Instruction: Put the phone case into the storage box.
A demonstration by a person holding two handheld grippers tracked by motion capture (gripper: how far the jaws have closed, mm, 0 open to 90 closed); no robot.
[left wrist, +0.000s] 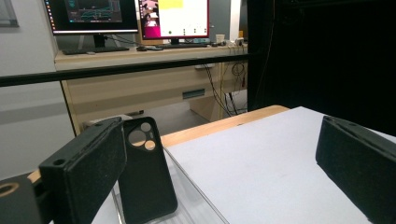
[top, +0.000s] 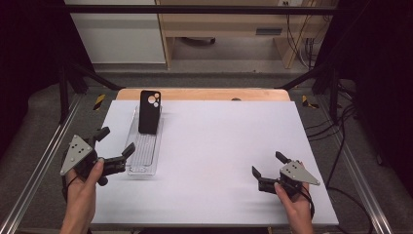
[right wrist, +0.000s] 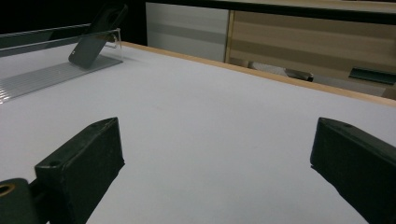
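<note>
A white table (top: 219,156) seen from above. The left gripper (top: 116,145), jaws spread wide and holding nothing, sits just left of a clear tray (top: 144,146). A black phone case (top: 149,112) leans upright at the tray's far end — ahead of that gripper. The right gripper (top: 267,164), also spread and empty, rests well apart, near the table's right front corner.

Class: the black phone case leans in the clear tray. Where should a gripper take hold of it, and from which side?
Grip the phone case by its two long edges near the top, coming down from above. It stands propped against the clear tray's far end, so its upper part rises free of the tray walls. The open left gripper is nearer, so probably the better choice.
</note>
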